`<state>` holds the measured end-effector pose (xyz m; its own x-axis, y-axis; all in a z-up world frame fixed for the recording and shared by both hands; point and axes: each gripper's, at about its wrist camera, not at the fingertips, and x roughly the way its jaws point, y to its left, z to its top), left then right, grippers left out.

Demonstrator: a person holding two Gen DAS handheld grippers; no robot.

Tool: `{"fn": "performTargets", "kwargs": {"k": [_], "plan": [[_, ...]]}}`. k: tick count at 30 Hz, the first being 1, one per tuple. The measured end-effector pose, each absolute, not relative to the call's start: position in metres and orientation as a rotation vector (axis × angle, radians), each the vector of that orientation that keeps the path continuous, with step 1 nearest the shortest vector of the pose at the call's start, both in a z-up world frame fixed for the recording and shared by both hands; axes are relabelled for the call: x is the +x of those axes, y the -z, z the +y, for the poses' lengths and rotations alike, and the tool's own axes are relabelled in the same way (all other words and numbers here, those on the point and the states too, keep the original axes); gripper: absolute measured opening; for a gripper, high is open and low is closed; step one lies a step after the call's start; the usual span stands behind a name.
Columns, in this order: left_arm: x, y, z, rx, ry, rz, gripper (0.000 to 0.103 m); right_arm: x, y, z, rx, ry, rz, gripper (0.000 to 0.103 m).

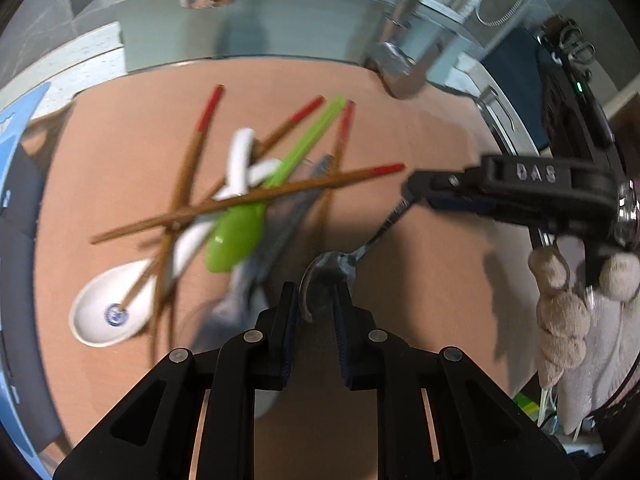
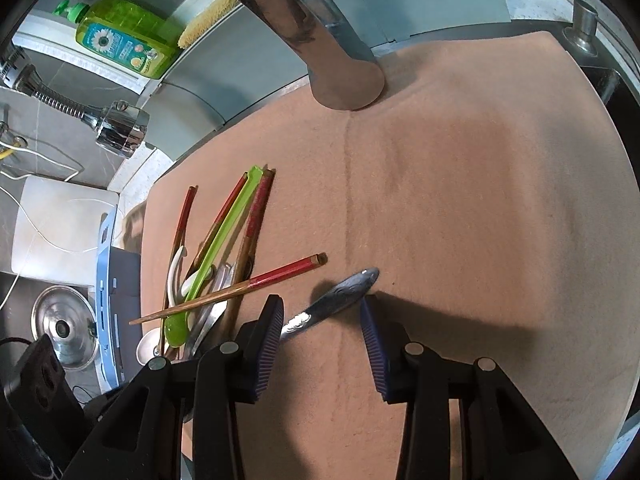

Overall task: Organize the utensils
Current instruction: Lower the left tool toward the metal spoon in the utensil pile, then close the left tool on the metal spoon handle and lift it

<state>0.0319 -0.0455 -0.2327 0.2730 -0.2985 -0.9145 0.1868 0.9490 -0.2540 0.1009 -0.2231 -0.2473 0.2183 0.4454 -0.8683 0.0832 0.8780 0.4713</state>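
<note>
Pinching the metal spoon (image 1: 372, 236) by its bowl with the left gripper (image 1: 316, 296), jaws drawn nearly together so that the thin rim sits edge-on between the pads. Reaching in with the right gripper (image 2: 322, 312) at the handle end, jaws about a third apart and straddling the handle; no sign of both pads pressing on it, so best read as open around it, not gripping. Probably a two-ended hold in the making: bowl fixed on one side, handle steadied on the other, to keep a slick, flat piece from swivelling while carried. Cannot tell for sure whether lifted or resting, though judging from the dark shadow beneath the handle, likely raised a little off the peach cloth mat (image 2: 480, 200). Located just beside the pile, on its right, toward the mat's near edge and close to the crease down the middle. Over by the left edge of the mat, a tangle left unsorted: red-tipped chopsticks (image 1: 256, 200) crossed over a green spoon (image 1: 236, 240), with a white spoon (image 1: 108, 316) underneath and more metal pieces half buried. Sensible to take the outlying spoon first, being free of the crossed sticks. Early in the sorting, by the look of the heap. Worth watching for slip at the bowl, given so narrow a purchase on curved metal.
</note>
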Motion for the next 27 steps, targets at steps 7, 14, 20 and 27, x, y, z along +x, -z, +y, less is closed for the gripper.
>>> {"fn": "performTargets", "kwargs": {"k": [7, 14, 20, 27], "plan": [[0.025, 0.233, -0.06, -0.061, 0.362, 1.251, 0.017, 0.102, 0.247, -0.224, 0.446, -0.264, 1.35, 0.036], [0.021, 0.228, -0.081, 0.114, 0.417, 1.223, 0.048, 0.11, 0.248, -0.222, 0.44, -0.26, 1.378, 0.036], [0.03, 0.236, -0.103, 0.303, 0.465, 1.218, 0.049, 0.117, 0.251, -0.229, 0.487, -0.248, 1.429, 0.033], [0.037, 0.248, -0.118, 0.382, 0.528, 1.217, 0.049, 0.12, 0.254, -0.232, 0.504, -0.214, 1.449, 0.02]]}}
